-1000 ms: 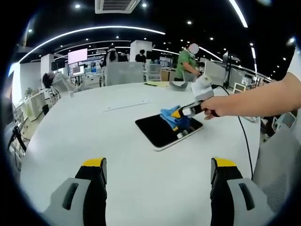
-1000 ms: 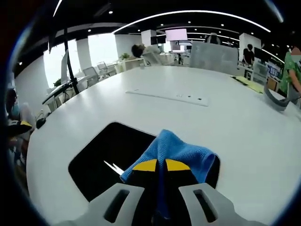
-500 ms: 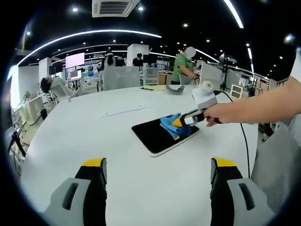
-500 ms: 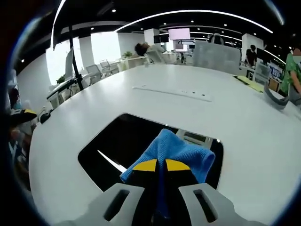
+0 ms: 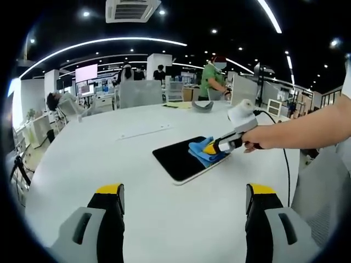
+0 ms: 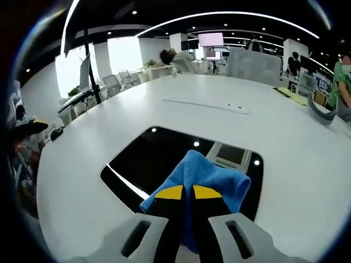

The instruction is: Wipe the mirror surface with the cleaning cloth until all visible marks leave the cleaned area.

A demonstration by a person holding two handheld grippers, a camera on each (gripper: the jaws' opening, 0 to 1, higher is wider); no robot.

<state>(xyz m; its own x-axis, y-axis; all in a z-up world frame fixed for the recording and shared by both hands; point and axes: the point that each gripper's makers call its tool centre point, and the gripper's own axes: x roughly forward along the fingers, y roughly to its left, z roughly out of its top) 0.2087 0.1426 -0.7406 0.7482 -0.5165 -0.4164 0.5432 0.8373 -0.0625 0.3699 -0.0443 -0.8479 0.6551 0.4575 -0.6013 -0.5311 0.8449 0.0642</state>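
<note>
mirror [image 6: 164,159]: flat dark rounded rectangle lying on the white table [image 5: 109,164], well in from the table's edges; in the left gripper view [image 5: 178,159] it sits out toward the table's right side, past the middle. its surface reflects ceiling lights and a ceiling vent panel.
cleaning cloth [image 6: 211,178]: blue, bunched, resting on the mirror near its right-hand end as seen in the right gripper view; in the left gripper view [image 5: 200,152] it covers the mirror's far right corner area.
right gripper [image 6: 184,193]: yellow-tipped jaws pressed together with the cloth pinched between them; a fold of cloth hangs down through the jaws. in the left gripper view [image 5: 211,148] it comes in from the right, held by a person's hand [image 5: 258,139], tips down on the cloth.
left gripper [image 5: 184,192]: jaws wide apart, nothing between them, held above the near part of the table, well apart from the mirror.
marks on mirror: cannot tell; only bright reflections show.
table extras: a long pale strip [image 6: 205,105] lies beyond the mirror; a grey curved object [image 6: 321,118] sits near the far right edge.
background: open office with desks, screens, people standing.
</note>
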